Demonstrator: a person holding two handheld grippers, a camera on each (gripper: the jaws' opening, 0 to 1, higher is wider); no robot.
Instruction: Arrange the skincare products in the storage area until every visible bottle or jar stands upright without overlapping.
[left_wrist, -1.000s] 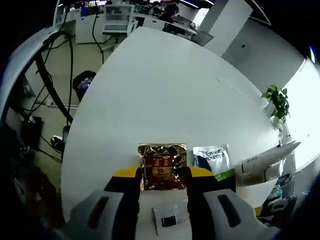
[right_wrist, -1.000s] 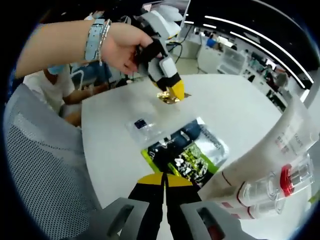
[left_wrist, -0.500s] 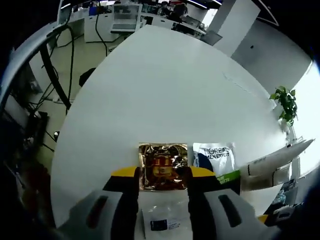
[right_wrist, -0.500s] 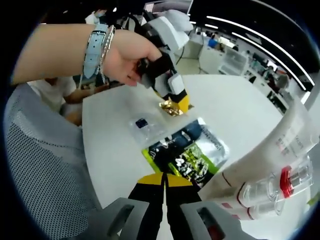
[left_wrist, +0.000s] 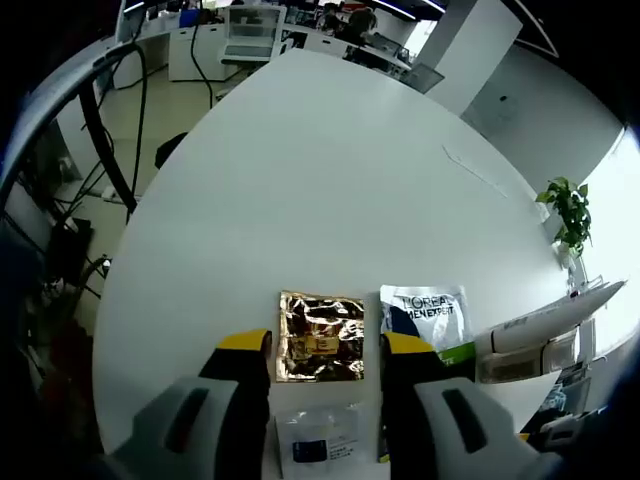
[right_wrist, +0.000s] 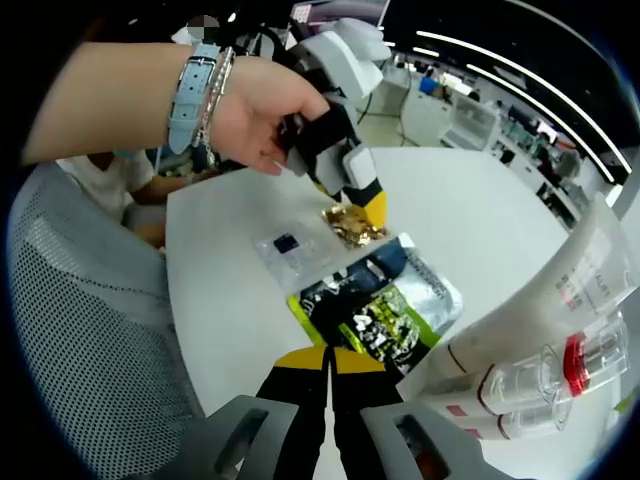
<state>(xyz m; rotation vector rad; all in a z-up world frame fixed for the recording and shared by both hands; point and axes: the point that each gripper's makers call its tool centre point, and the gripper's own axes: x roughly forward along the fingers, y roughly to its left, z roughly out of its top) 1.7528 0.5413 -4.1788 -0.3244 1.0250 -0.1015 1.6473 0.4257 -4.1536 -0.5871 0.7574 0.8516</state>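
Left gripper (left_wrist: 323, 350), jaws apart, poised over a gold foil sachet (left_wrist: 321, 336) lying flat on the white table (left_wrist: 330, 170); a white sachet (left_wrist: 426, 311) lies just right of it, a clear packet (left_wrist: 322, 444) nearer. Right gripper (right_wrist: 330, 361), jaws pressed together with nothing between, points at a green-and-black sachet (right_wrist: 375, 310); a clear-capped tube pack (right_wrist: 540, 340) stands right.

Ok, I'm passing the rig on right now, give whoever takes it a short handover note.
Left tool: open, jaws either side of the gold foil sachet lying flat on the white table.
Right tool: shut, empty, at the edge of the green-and-black pouch.
A clear sachet lies beside them; clear tubes with red caps lie at the right.
Nothing stands upright yet; all of it is left to do.
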